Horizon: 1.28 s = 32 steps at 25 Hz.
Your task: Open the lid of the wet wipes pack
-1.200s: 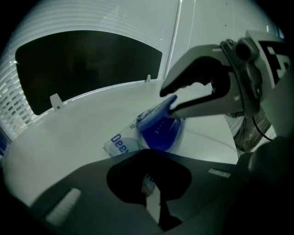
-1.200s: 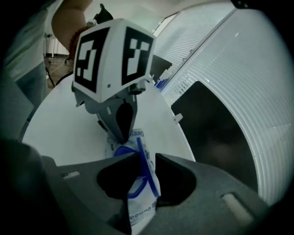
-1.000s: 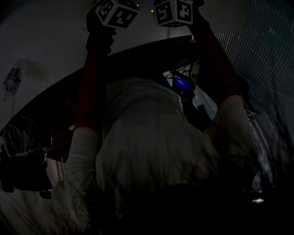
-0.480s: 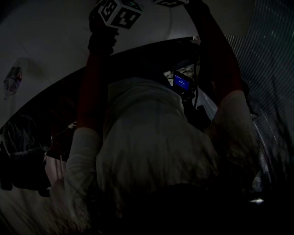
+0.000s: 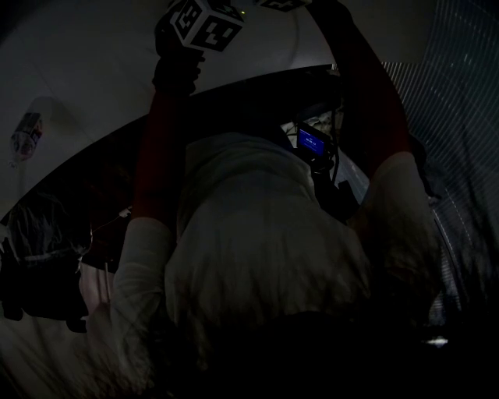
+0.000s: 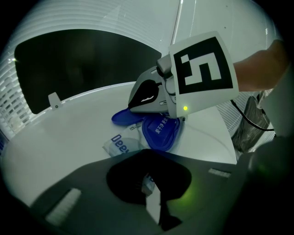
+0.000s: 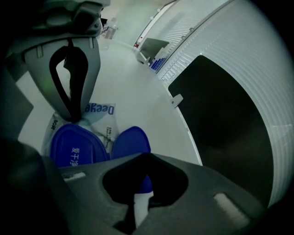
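Observation:
The wet wipes pack [image 6: 120,146] lies flat on the white table [image 6: 69,137], clear film with blue print and a printed blue oval lid [image 6: 161,131]. A plain blue flap [image 7: 131,142] stands out beside that oval. My right gripper [image 7: 142,202] is shut on the flap's rim, and the left gripper view shows it [image 6: 131,109] bent over the pack from the right. At the pack's near end my left gripper [image 6: 151,193] is shut on the film edge; the right gripper view shows it [image 7: 76,118] at the printed end. The head view is dark and shows only the left gripper's marker cube [image 5: 204,23].
A large dark panel [image 6: 69,64] sits in the ribbed white wall behind the table, with a small white clip [image 6: 54,99] at its lower edge. Cables and a bag [image 6: 255,119] hang off the table's right side. A bottle [image 5: 26,132] lies far left.
In the head view the right gripper's marker cube has slid up, almost out of the frame's top. The left cube has barely shifted.

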Each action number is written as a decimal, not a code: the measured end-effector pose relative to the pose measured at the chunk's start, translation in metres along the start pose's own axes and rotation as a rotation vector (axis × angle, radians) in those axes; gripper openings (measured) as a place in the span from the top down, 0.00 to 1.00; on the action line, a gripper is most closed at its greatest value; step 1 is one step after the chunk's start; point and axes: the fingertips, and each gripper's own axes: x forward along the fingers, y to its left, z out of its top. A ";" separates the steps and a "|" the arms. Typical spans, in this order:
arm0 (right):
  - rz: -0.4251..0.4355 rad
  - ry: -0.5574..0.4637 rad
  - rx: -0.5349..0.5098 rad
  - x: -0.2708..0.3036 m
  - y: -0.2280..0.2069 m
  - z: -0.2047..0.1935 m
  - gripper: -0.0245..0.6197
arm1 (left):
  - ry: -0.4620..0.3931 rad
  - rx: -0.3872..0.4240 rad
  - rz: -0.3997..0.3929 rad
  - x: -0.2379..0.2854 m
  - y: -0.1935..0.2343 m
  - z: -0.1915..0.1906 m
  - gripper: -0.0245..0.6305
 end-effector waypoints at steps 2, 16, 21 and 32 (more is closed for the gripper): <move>0.002 0.007 0.004 0.005 0.000 -0.003 0.96 | 0.004 0.000 -0.002 0.000 0.000 -0.001 0.96; -0.067 -0.047 0.176 -0.037 -0.037 0.018 0.96 | -0.039 -0.067 -0.004 -0.026 0.005 0.027 0.96; -0.106 -0.116 0.289 -0.081 -0.056 0.042 0.96 | -0.134 -0.049 0.046 -0.068 0.007 0.066 0.96; -0.249 -0.296 0.571 -0.205 -0.110 0.101 0.96 | -0.437 0.013 0.194 -0.205 -0.005 0.166 0.96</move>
